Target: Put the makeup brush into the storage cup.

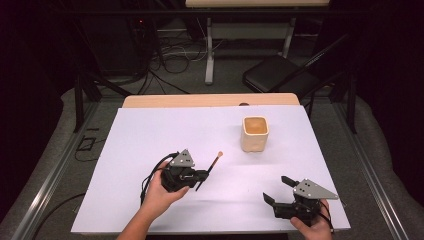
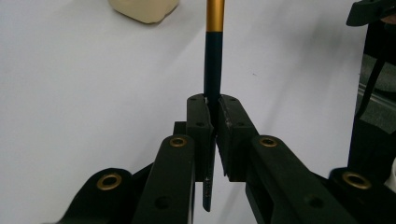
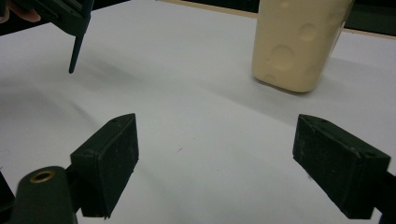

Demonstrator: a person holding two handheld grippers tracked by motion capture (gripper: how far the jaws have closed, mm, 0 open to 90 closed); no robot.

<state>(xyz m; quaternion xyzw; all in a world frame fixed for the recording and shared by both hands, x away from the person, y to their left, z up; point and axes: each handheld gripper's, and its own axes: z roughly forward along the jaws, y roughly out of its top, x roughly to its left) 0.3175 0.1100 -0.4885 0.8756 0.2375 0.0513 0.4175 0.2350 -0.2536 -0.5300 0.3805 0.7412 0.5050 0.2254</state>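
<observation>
My left gripper (image 1: pixel 202 176) hovers over the left-centre of the white sheet (image 1: pixel 165 130), shut on a slim brush (image 1: pixel 213 165). The brush has a dark handle, a gold ferrule and a tan tip that points toward the far right. In the left gripper view the pads (image 2: pixel 201 121) clamp the dark handle (image 2: pixel 213 60), with its tail end poking out below them. A cream dimpled cup (image 1: pixel 255 133) stands upright at the far right of the sheet. My right gripper (image 1: pixel 276 188) rests near the front right edge, open with nothing between its pads (image 3: pixel 109 154).
The cup (image 3: pixel 296 42) rises ahead of the right gripper, and the brush's tail (image 3: pixel 77 51) hangs at the upper left of that view. Behind the table's wooden back edge (image 1: pixel 210 101) stand a black chair (image 1: pixel 280 75) and floor cables (image 1: pixel 175 65).
</observation>
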